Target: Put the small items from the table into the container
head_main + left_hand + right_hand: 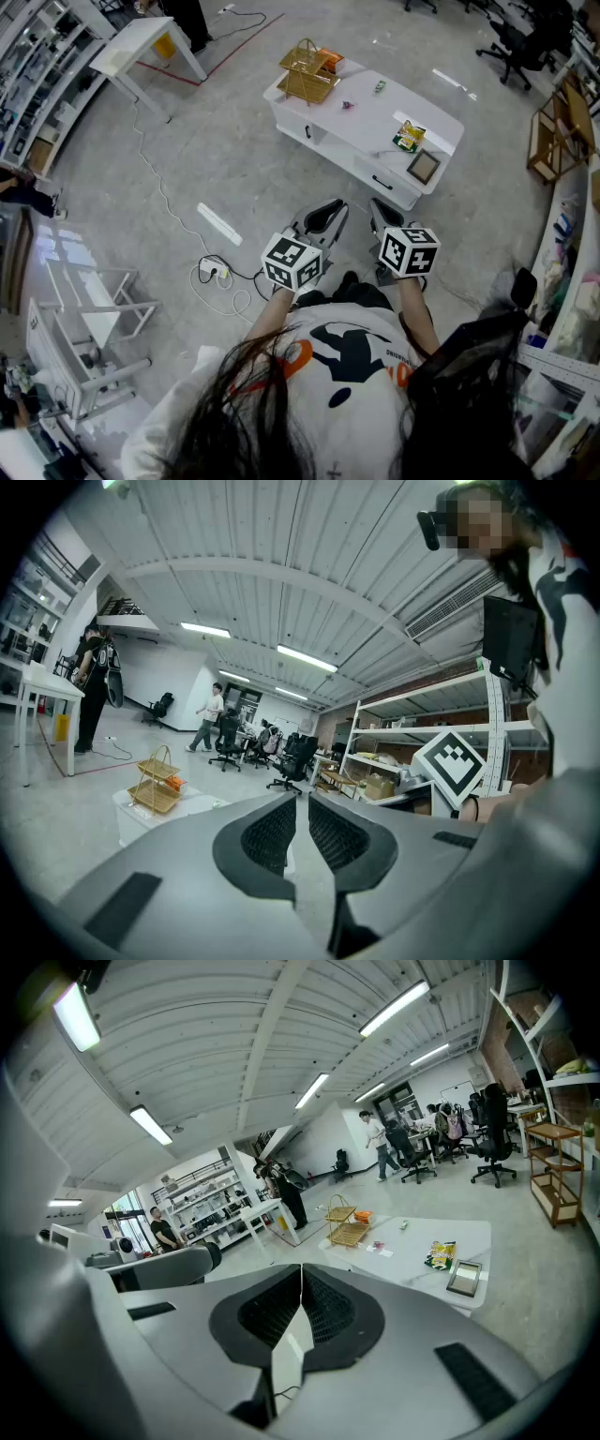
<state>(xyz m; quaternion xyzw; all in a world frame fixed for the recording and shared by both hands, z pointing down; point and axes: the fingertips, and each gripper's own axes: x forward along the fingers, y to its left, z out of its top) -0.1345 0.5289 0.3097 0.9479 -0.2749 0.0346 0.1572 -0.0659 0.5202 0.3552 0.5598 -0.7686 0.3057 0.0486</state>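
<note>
Packet [409, 137] and frame [423, 167] lie at the 4 o'clock end of the table [375, 111]; the basket [307, 71] stands at its 10 o'clock end. At 6 o'clock, well apart from it, the left gripper [330, 211] is barely parted and empty, and the right gripper [381, 211] is clenched on nothing.

Premises: open-plan lab-workshop; bare concrete floor [234, 169]; stocked shelving racks [33, 94] at 10 o'clock; swivel office chairs [511, 47] at 1 o'clock; loose cable [155, 183] trailing at 11 o'clock; strip lights [394, 1007] on ribbed ceiling overhead.
</note>
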